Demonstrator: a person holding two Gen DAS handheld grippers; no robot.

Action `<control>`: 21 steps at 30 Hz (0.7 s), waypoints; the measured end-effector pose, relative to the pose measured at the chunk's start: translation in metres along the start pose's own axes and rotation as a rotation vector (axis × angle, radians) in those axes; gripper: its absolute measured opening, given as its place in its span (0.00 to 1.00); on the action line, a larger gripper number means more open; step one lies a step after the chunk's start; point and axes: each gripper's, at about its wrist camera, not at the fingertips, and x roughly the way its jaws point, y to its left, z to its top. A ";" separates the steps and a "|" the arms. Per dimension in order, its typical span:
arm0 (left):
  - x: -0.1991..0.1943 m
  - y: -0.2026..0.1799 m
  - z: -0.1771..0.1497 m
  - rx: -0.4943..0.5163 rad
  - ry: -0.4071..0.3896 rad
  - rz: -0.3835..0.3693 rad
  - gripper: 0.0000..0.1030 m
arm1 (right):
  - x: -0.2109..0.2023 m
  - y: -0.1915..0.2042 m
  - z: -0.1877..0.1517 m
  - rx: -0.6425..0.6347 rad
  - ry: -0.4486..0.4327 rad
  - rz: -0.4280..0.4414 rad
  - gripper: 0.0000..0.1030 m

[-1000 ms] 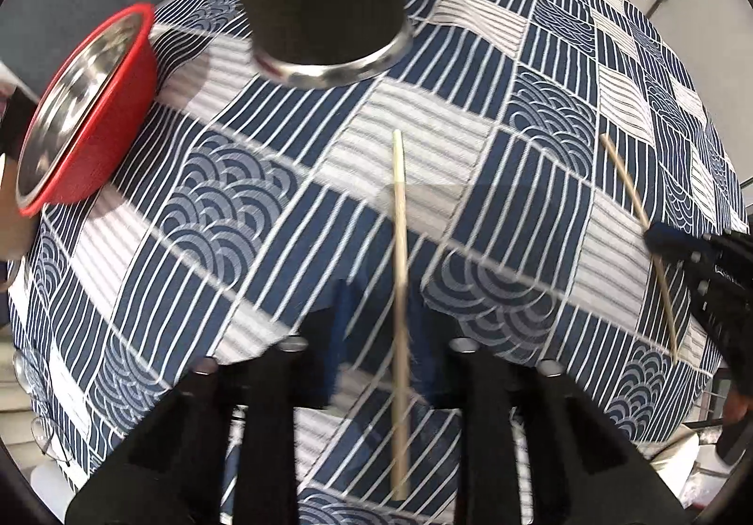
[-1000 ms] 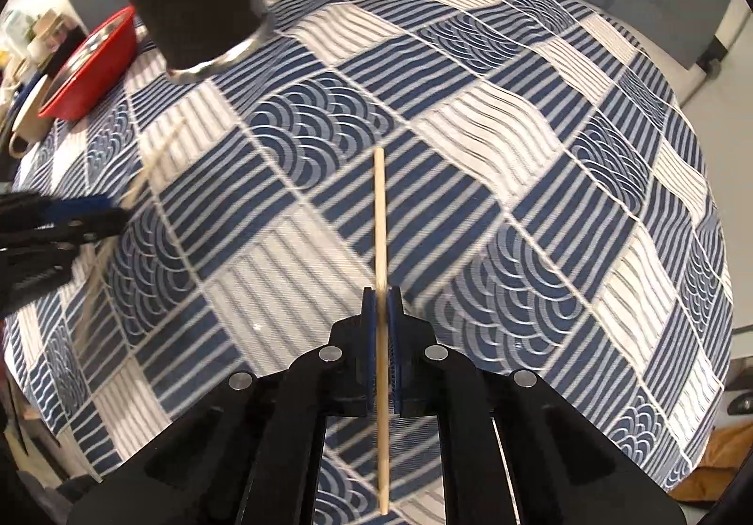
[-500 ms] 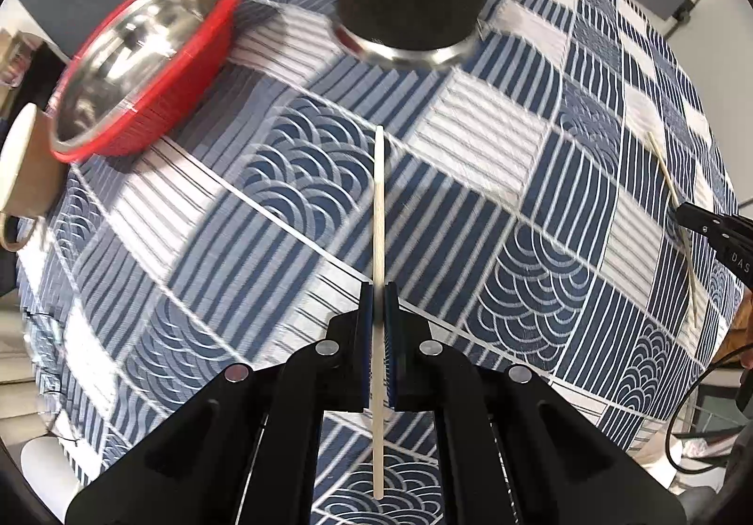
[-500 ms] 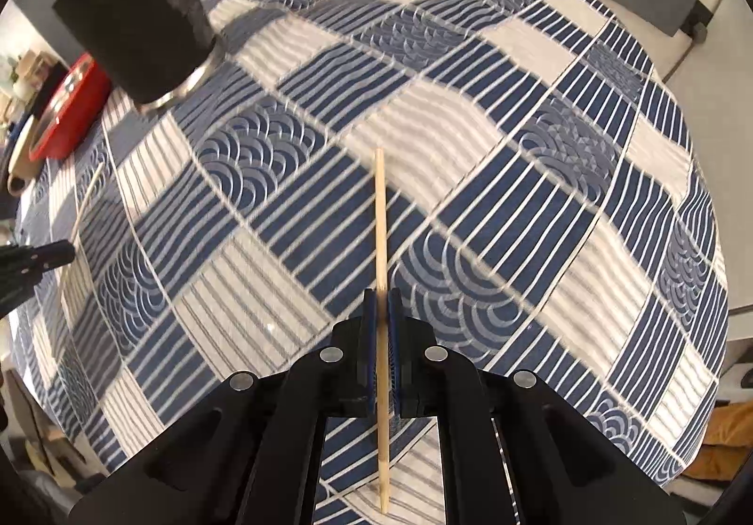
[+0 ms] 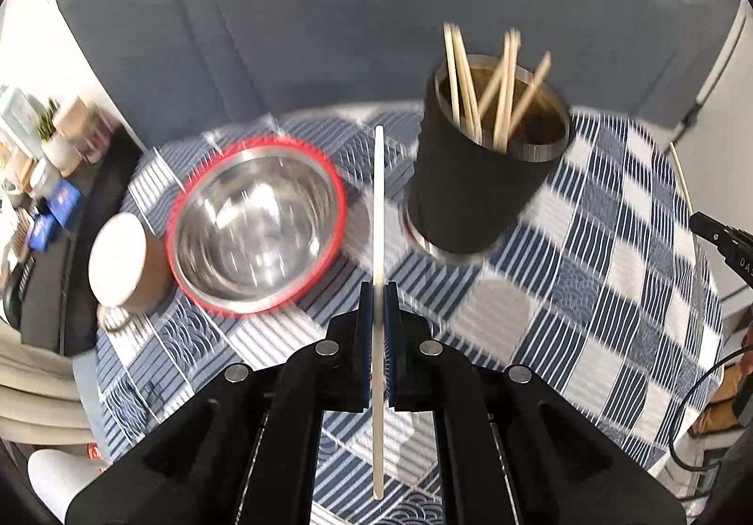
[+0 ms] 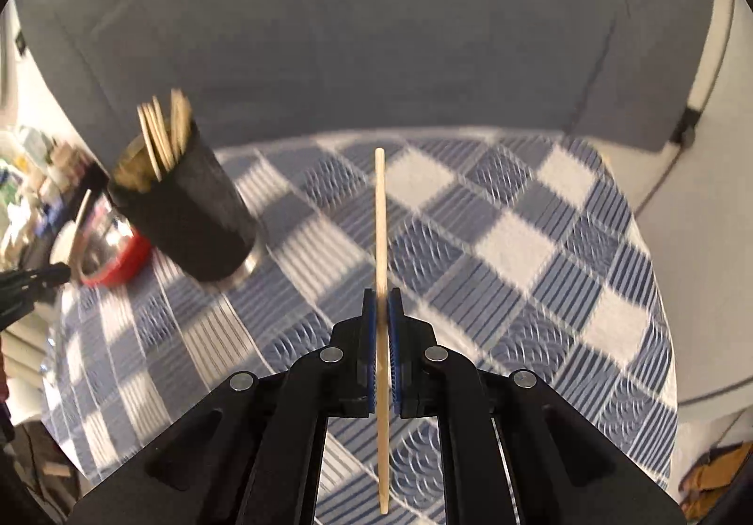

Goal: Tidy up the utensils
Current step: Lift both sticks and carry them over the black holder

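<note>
My left gripper (image 5: 378,290) is shut on a pale wooden chopstick (image 5: 378,214) that points up past its blue pads, held above the table. Ahead and to the right stands a black cup (image 5: 475,181) with several chopsticks (image 5: 503,92) sticking out of it. My right gripper (image 6: 382,295) is shut on a second chopstick (image 6: 380,219), also lifted off the cloth; the black cup (image 6: 188,214) lies to its far left. The right gripper's tip (image 5: 720,238) shows at the right edge of the left wrist view, the left gripper's tip (image 6: 33,282) at the left edge of the right wrist view.
A steel bowl with a red rim (image 5: 256,228) sits left of the cup, with a brown paper cup (image 5: 124,261) beside it. The blue and white patterned tablecloth (image 6: 517,242) covers a round table. A grey sofa (image 5: 306,31) stands behind; cluttered shelves (image 5: 42,148) lie at the far left.
The left gripper closed on its chopstick. Both grippers lifted their chopsticks off the cloth and tilted up, so the cup's open top and the sofa came into view.
</note>
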 end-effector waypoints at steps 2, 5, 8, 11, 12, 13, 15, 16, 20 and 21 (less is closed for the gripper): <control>-0.007 -0.003 0.014 -0.001 -0.032 0.018 0.04 | -0.009 0.004 0.012 0.005 -0.032 0.023 0.04; -0.020 -0.005 0.030 -0.009 -0.077 0.033 0.04 | -0.018 0.009 0.035 0.003 -0.082 0.048 0.04; -0.034 -0.012 0.046 -0.002 -0.127 0.027 0.04 | -0.025 0.015 0.054 0.015 -0.134 0.081 0.04; -0.045 -0.020 0.063 0.008 -0.167 0.019 0.04 | -0.026 0.026 0.071 0.014 -0.170 0.110 0.04; -0.047 -0.023 0.069 0.013 -0.179 0.017 0.04 | -0.026 0.030 0.077 0.014 -0.178 0.128 0.04; -0.049 -0.025 0.075 0.016 -0.192 0.014 0.04 | -0.026 0.034 0.083 0.014 -0.184 0.142 0.04; -0.052 -0.029 0.087 0.017 -0.212 -0.001 0.04 | -0.026 0.043 0.092 0.011 -0.198 0.169 0.04; -0.052 -0.029 0.091 0.016 -0.216 -0.005 0.04 | -0.025 0.047 0.097 0.008 -0.205 0.182 0.04; -0.051 -0.033 0.110 0.021 -0.241 -0.040 0.05 | -0.023 0.066 0.110 -0.016 -0.247 0.244 0.04; -0.050 -0.033 0.115 0.015 -0.250 -0.061 0.05 | -0.022 0.072 0.114 -0.024 -0.261 0.257 0.04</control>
